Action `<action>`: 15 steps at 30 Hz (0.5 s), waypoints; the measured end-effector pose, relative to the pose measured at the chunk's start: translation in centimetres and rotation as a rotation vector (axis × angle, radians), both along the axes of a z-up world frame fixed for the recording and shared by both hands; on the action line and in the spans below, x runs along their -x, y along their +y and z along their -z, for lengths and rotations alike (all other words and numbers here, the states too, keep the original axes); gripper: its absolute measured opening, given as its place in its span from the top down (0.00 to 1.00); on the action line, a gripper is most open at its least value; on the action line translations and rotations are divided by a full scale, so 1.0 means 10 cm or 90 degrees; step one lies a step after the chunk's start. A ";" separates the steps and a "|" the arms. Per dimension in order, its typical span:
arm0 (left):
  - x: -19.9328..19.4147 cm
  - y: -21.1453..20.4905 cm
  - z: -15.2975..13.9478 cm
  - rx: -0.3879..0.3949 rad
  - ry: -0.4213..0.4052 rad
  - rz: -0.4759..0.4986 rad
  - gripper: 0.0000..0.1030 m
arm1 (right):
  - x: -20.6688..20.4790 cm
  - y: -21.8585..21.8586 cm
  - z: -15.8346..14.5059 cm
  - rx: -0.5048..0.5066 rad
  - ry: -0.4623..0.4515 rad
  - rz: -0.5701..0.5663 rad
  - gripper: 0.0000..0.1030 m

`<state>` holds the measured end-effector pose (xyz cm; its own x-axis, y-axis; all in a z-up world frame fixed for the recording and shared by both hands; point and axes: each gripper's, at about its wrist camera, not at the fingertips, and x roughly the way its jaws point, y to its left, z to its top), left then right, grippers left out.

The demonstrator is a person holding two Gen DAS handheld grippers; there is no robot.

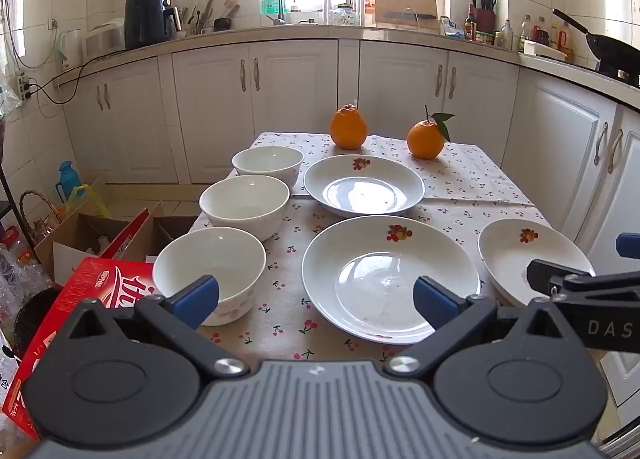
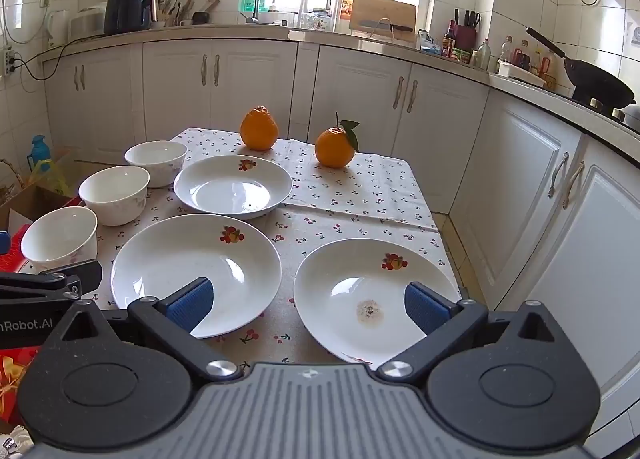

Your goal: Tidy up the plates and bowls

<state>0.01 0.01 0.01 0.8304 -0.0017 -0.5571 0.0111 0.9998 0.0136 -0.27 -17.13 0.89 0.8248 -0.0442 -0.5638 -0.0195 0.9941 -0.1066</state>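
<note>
The surface [image 1: 472, 179] carries a cherry-print cloth with three white bowls and three white plates laid out on it. The bowls stand in a line down the left edge: the far bowl [image 1: 267, 163], the middle bowl [image 1: 244, 203] just beside it, and the near bowl [image 1: 209, 271] at the front left corner, all upright and none stacked. The plates, each marked with a fruit motif on the rim, lie separately: the far plate [image 1: 363, 185] to the right of the far bowl, the centre plate [image 1: 390, 277] in front of it, and the right plate [image 2: 376, 299] at the front right edge, which shows a brownish stain in its well. Two oranges sit at the back of the cloth, the left orange [image 1: 348, 127] and the right orange [image 1: 425, 139], the latter with a stem and leaf. The left tongs [image 1: 316, 301] hover over the front of the surface, spread wide, with nothing between the blue pads [image 1: 196, 299]; in their own view one pad overlaps the near bowl and the other the centre plate. The right tongs [image 2: 308, 305] are likewise spread wide and empty, above the gap between the centre plate and the right plate. A red carton [image 1: 80, 307] stands on the floor to the left of the surface.
</note>
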 end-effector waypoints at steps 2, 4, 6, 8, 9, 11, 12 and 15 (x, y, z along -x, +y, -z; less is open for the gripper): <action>0.00 0.00 0.00 0.000 -0.001 0.000 0.00 | 0.00 -0.01 0.00 -0.001 0.000 0.001 0.00; 0.00 0.00 0.00 -0.001 -0.002 0.000 0.00 | 0.01 -0.01 -0.01 -0.002 -0.001 0.001 0.00; 0.00 0.00 0.00 -0.001 -0.003 0.000 0.00 | 0.00 0.03 0.00 0.005 0.002 -0.001 0.00; 0.00 0.00 0.00 -0.001 -0.002 0.000 0.00 | 0.00 0.02 0.01 0.005 0.003 0.000 0.00; 0.00 0.00 0.00 -0.001 -0.002 0.000 0.00 | 0.00 0.01 0.01 0.004 0.003 -0.001 0.00; 0.01 0.00 0.00 0.000 -0.003 0.000 0.00 | 0.00 0.00 -0.01 0.004 0.003 0.001 0.00; 0.01 0.00 0.00 0.001 -0.003 0.000 0.00 | 0.00 -0.01 -0.02 0.004 0.002 0.001 0.00; 0.01 0.00 -0.01 0.002 -0.004 0.000 0.00 | 0.01 -0.01 -0.01 0.006 0.001 0.000 0.00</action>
<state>-0.12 0.04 0.08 0.8341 -0.0037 -0.5516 0.0114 0.9999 0.0105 -0.39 -17.21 1.02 0.8243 -0.0494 -0.5640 -0.0193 0.9932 -0.1152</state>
